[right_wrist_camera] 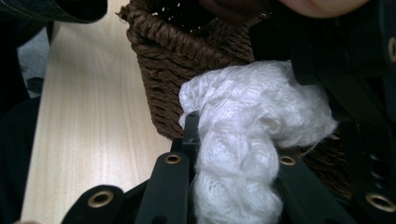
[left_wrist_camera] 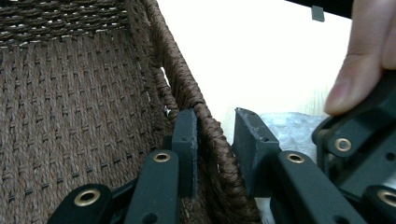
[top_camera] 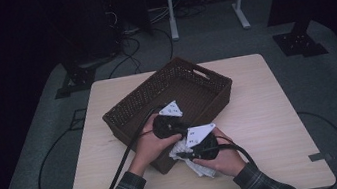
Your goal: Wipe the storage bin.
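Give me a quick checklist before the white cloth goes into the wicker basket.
1. Right tool gripping the white knitted cloth: ok, jaws closed on it.
2. Left tool steadying the wicker basket: ok, jaws straddle the rim; firm clamping: cannot tell.
3. Cloth above the rim: not ok, it hangs beside the outer wall.
4. Basket interior free: ok where visible.
5. Basket fully on the table: ok.
6. The two tools clear of each other: cannot tell, very close.

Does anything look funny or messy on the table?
A little. The brown woven basket sits crooked on the table, its corners turned toward the table's edges. The left gripper straddles its rim, one jaw inside, one outside. The white knitted cloth is bunched up in the right gripper, outside the basket.
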Tool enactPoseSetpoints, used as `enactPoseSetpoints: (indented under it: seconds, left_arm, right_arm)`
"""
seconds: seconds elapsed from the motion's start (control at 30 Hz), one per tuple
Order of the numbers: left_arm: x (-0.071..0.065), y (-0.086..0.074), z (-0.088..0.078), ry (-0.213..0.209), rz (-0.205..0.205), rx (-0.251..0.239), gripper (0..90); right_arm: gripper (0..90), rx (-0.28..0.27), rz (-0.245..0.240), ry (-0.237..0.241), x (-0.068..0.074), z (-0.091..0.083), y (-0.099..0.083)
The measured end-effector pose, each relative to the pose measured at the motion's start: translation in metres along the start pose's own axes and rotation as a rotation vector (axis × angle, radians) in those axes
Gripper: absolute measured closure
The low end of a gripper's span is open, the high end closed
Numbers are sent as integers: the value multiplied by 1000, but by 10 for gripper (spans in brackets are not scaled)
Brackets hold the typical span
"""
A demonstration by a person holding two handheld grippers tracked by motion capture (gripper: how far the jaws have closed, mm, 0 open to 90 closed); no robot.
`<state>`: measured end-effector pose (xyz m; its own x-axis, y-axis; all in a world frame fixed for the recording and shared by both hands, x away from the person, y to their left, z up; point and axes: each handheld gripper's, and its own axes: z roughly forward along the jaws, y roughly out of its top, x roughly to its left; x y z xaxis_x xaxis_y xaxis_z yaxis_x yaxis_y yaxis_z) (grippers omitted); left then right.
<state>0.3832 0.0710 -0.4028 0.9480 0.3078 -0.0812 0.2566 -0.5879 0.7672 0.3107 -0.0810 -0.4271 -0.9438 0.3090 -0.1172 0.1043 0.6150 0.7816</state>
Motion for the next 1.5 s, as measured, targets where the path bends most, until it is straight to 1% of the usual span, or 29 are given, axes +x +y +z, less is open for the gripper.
enactPoseSetpoints:
  seconds: [0.03, 0.1, 0.17, 0.23, 0.37, 0.43, 0.5, 0.6, 0.67, 0.73, 0.8, 0.83, 0.9, 1.07, 1.13, 1.17, 1.2, 1.23, 1.33, 1.37, 1.5]
  left_arm:
    - [0, 0, 0, 0, 0, -1, 697]
    - [0, 0, 0, 1, 1, 3, 696]
    - [0, 0, 0, 3, -4, -3, 696]
    - [0, 0, 0, 4, 3, 3, 696]
    - [0, 0, 0, 1, -6, -4, 696]
    - [0, 0, 0, 1, -5, -2, 696]
    - [0, 0, 0, 1, -2, 1, 696]
    - [0, 0, 0, -1, -2, -2, 696]
    - [0, 0, 0, -1, -2, -2, 696]
    - [0, 0, 0, -1, -3, -3, 696]
    - [0, 0, 0, -2, 0, -3, 696]
    - [0, 0, 0, -2, 3, -1, 696]
    - [0, 0, 0, -1, 0, 1, 696]
    - [-1, 0, 1, -1, -10, -5, 695]
    - [0, 0, 1, -1, -10, -6, 695]
    - [-1, 0, 1, -1, -11, -6, 696]
    - [-1, 0, 1, -2, -12, -7, 696]
    - [-1, 0, 1, -3, -12, -6, 695]
    - [0, 0, 0, -2, -6, -1, 696]
    - [0, 0, 0, -2, -6, 0, 696]
    - [0, 0, 0, -2, -7, 1, 695]
  right_arm:
    - [760, 9, -8, -10, -1, 1, -1]
    - [760, 19, 9, -14, -4, 3, -5]
    - [761, 29, 22, -26, -9, 5, -12]
    - [761, 37, 50, -36, -13, 7, -18]
    - [761, 66, 78, -44, -21, 13, -30]
    - [761, 90, 82, -53, -23, 16, -35]
    - [760, 100, 87, -60, -25, 18, -39]
    - [760, 131, 79, -90, -26, 22, -45]
    - [760, 139, 86, -96, -27, 24, -48]
    - [760, 137, 74, -103, -27, 26, -50]
    - [760, 138, 74, -102, -25, 27, -49]
    - [760, 140, 83, -94, -24, 27, -48]
    - [760, 140, 82, -81, -19, 29, -45]
    - [760, 111, 62, -46, -11, 30, -37]
    - [760, 108, 49, -42, -7, 31, -33]
    - [760, 97, 32, -35, -5, 31, -31]
    - [760, 92, 26, -27, -4, 31, -30]
    - [760, 78, 33, -14, 0, 31, -27]
    - [760, 61, -12, -4, 7, 31, -19]
    - [760, 56, -11, -2, 10, 31, -16]
    - [760, 29, -30, 23, 18, 29, -9]
